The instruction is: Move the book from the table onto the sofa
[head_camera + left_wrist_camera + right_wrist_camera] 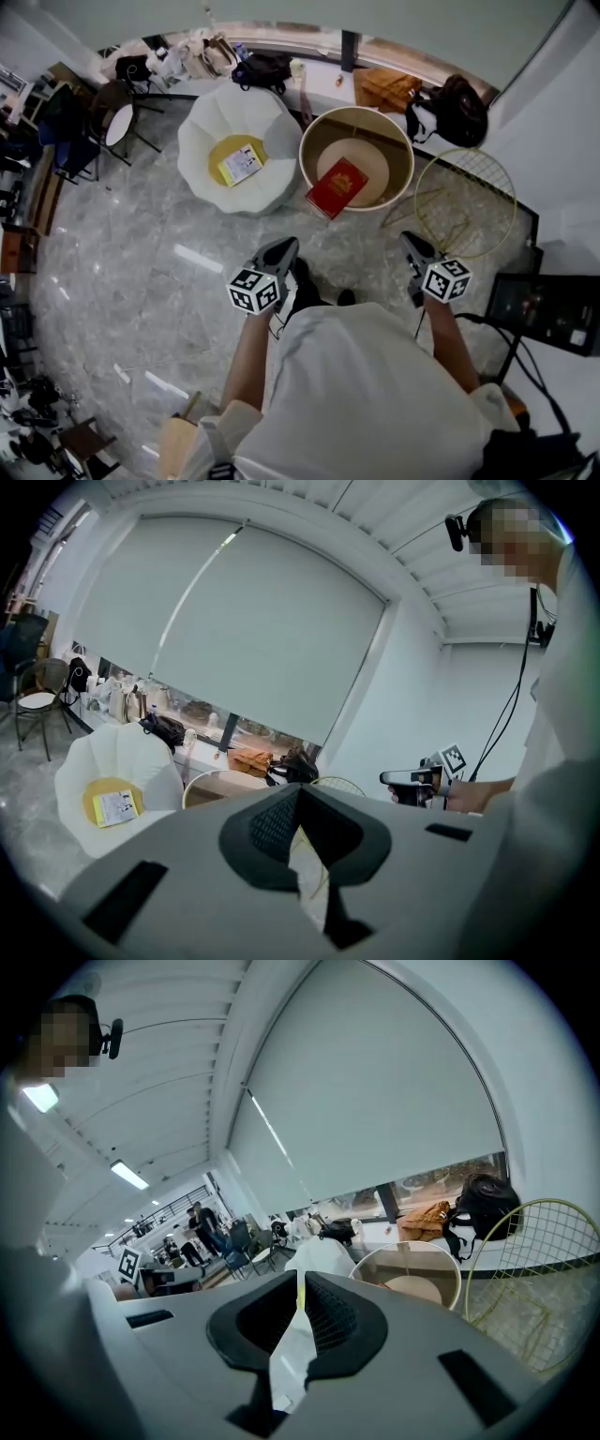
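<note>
Two grippers: both are pointing ahead and slightly down, with the forearms stretching out from the torso, well apart.
Left gripper (279,251): its fingers are pressing together and gripping nothing.
Right gripper (413,246): its fingers are meeting too, empty.
Book (337,187): red, lying on the round bench (356,112), one corner overhanging the near rim, well ahead of both grippers.
Sofa (211,127): white, sitting just left of the bench.
Open room: bare floor (141,244) is lying between the grippers and the bench; a wire frame (466,202) is standing to the right.
</note>
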{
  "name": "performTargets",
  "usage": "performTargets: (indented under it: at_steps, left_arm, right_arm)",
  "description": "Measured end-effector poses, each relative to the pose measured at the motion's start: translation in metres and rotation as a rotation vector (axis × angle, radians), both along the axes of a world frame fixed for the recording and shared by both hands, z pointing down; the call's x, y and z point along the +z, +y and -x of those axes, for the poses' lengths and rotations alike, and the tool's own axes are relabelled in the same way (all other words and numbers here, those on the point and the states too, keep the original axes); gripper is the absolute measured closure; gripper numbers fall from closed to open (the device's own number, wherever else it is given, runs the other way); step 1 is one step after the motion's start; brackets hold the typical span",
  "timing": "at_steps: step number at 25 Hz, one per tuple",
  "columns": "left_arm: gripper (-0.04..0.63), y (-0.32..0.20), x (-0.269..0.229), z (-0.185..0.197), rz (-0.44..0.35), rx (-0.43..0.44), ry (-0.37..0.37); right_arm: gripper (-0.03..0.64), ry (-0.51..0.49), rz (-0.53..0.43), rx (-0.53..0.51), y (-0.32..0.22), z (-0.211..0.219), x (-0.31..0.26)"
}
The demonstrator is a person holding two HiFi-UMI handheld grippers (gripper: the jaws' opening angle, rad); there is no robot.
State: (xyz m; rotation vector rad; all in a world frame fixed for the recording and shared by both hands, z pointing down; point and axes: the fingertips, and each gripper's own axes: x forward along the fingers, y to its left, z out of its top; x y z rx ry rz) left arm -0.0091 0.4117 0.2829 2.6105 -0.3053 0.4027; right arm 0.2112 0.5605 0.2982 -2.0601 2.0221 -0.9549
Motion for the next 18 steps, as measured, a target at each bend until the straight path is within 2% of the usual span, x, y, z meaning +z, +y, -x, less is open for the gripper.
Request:
performTargets:
  at_steps: [9,18]
  left_arm:
    - [0.594,-0.062,0.009,-0.009,0.020,0.083,-0.013]
    - [0.594,-0.122,0.024,-0.009,0.025,0.182,-0.026]
  right_arm:
    - [0.571,-0.005,0.025,0.068,-0.052,0.007,0.004]
    - [0.572,-0.012,0.042,0.114,-0.102,0.032,0.020]
